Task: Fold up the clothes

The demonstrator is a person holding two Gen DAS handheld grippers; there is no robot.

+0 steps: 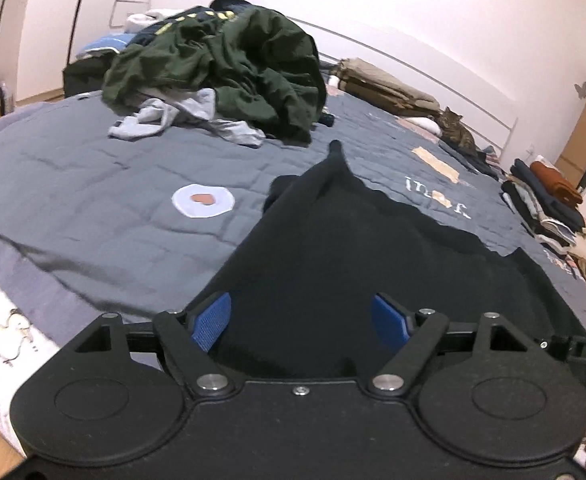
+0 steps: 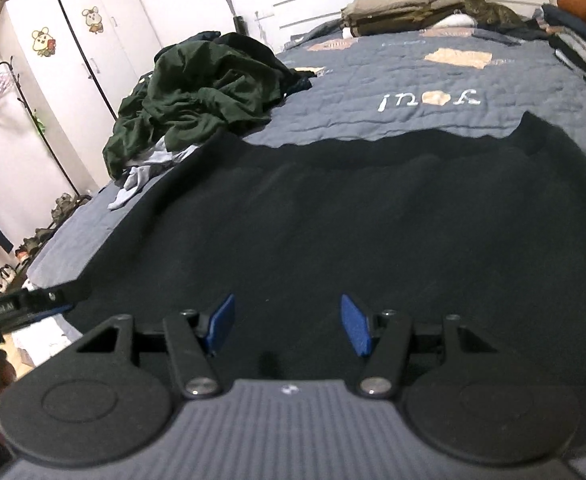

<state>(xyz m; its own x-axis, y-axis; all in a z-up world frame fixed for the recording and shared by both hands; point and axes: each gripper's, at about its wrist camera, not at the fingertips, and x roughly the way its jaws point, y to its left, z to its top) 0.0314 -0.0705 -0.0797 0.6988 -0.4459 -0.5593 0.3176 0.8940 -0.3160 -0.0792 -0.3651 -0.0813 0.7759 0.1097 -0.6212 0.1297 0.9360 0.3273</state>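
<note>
A black garment [image 1: 373, 248] [image 2: 353, 208] lies spread flat on the grey-blue quilt [image 1: 93, 184] [image 2: 413, 80] of the bed, with one pointed corner stretching toward the clothes pile. My left gripper [image 1: 300, 320] hovers over the garment's near left edge. Its blue pads [image 1: 211, 322] stand wide apart, open, with only the flat cloth beneath them. My right gripper [image 2: 289, 328] sits over the near middle of the garment, also open, and its blue pads [image 2: 355, 330] press on nothing.
A heap of unfolded clothes topped by a dark green piece [image 1: 233, 60] [image 2: 205, 84] lies at the far left. Folded clothes [image 1: 545, 200] [image 2: 581, 40] are stacked at the right edge. A cat [image 1: 455, 128] [image 2: 489, 10] rests by beige bedding [image 1: 385, 88]. A wardrobe [image 2: 73, 40] stands left.
</note>
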